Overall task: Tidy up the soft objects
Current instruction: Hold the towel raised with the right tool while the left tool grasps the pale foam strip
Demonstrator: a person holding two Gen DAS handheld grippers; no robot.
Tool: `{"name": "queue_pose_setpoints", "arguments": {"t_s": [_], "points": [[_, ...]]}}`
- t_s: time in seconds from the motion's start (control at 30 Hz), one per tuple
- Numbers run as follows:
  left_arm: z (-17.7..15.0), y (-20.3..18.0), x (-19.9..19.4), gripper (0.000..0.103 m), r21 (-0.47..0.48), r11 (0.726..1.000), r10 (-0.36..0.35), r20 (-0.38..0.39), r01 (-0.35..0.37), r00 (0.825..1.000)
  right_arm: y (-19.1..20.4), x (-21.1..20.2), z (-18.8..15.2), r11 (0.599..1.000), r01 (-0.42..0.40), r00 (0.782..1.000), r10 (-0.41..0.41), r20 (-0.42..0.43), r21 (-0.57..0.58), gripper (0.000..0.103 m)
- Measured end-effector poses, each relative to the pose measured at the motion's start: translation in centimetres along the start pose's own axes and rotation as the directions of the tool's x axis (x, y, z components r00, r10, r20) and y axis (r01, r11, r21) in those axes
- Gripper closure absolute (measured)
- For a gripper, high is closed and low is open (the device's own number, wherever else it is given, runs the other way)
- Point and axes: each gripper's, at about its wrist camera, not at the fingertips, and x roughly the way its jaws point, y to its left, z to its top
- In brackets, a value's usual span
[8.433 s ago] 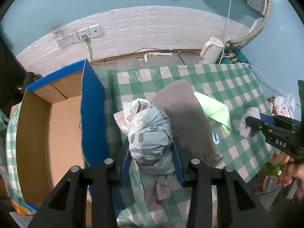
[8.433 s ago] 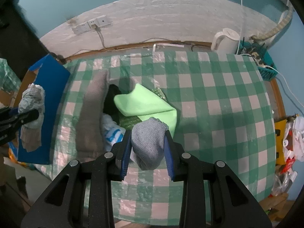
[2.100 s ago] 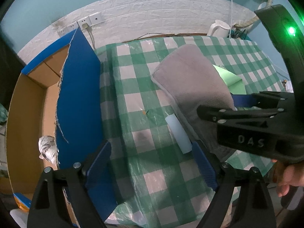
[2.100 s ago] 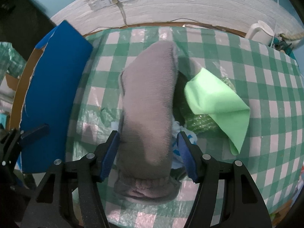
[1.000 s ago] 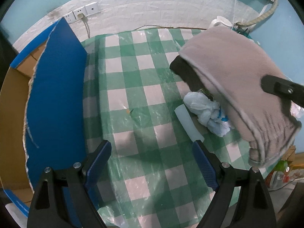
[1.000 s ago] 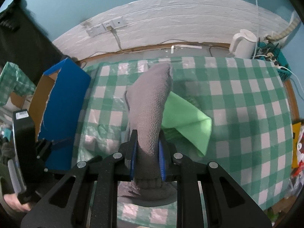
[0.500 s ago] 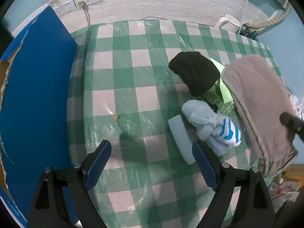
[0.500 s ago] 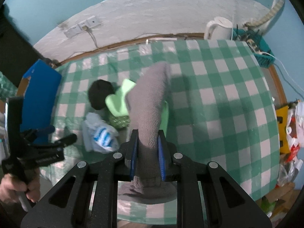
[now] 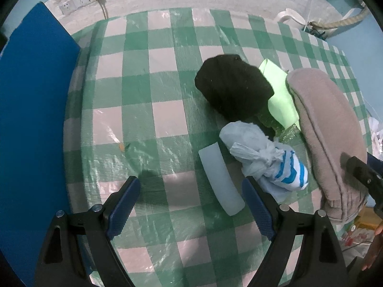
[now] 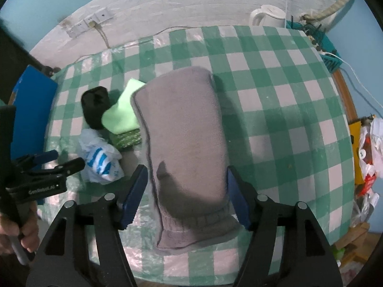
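Note:
A grey fleece cloth (image 10: 184, 148) lies flat on the checked table; it also shows at the right of the left wrist view (image 9: 328, 129). My right gripper (image 10: 185, 189) is open, its jaws on either side of the cloth's near end. My left gripper (image 9: 191, 203) is open and empty above the table, next to a white foam block (image 9: 220, 181). A tied plastic bag with blue stripes (image 9: 265, 157), a black hat (image 9: 232, 86) and a light green cloth (image 9: 280, 98) lie in a cluster; the bag (image 10: 100, 157), hat (image 10: 95, 107) and green cloth (image 10: 122, 112) show in the right wrist view.
The blue flap of the cardboard box (image 9: 31, 119) stands at the table's left edge. A white kettle (image 10: 268, 15) and cables sit at the far right corner. Bags and clutter (image 10: 368, 153) lie beyond the right edge. A green sponge-like pad (image 10: 126, 138) lies under the green cloth.
The right gripper has opened and let go of the grey cloth, which now lies flat to the right of the pile. The left gripper has moved closer to the foam block and bag.

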Motion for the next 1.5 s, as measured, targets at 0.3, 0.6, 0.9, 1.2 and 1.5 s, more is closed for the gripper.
{"name": "queue_pose_setpoints", "arguments": {"t_s": [0.3,0.6,0.9,1.2,1.5], "points": [[1.4,-0.8,0.9,0.015,0.032,0.999,0.024,0.015,-0.025,1.0,0.2,2.3,-0.1,0.999,0.02,0.999,-0.022,-0.043,-0.044,0.033],[0.5,-2.8,0.8,0.047,0.131,0.99,0.036,0.062,-0.044,0.997,0.4,3.3,-0.5,0.997,0.037,0.997,-0.041,-0.062,-0.066,0.033],[0.4,-3.8,-0.1,0.086,0.178,0.984,-0.026,0.055,0.016,0.998,2.3,4.1,-1.4,0.979,0.124,0.99,-0.133,-0.05,-0.16,0.033],[-1.7,-0.9,-1.1,0.092,0.167,0.985,-0.063,0.063,0.051,0.996,2.4,3.8,-1.6,0.988,0.062,0.996,-0.069,-0.048,-0.141,0.073],[-2.4,-1.3,-3.2,0.092,0.18,0.984,-0.041,0.117,0.02,0.992,3.6,1.3,-1.2,0.987,0.039,0.999,-0.04,-0.007,-0.158,0.077]]}}
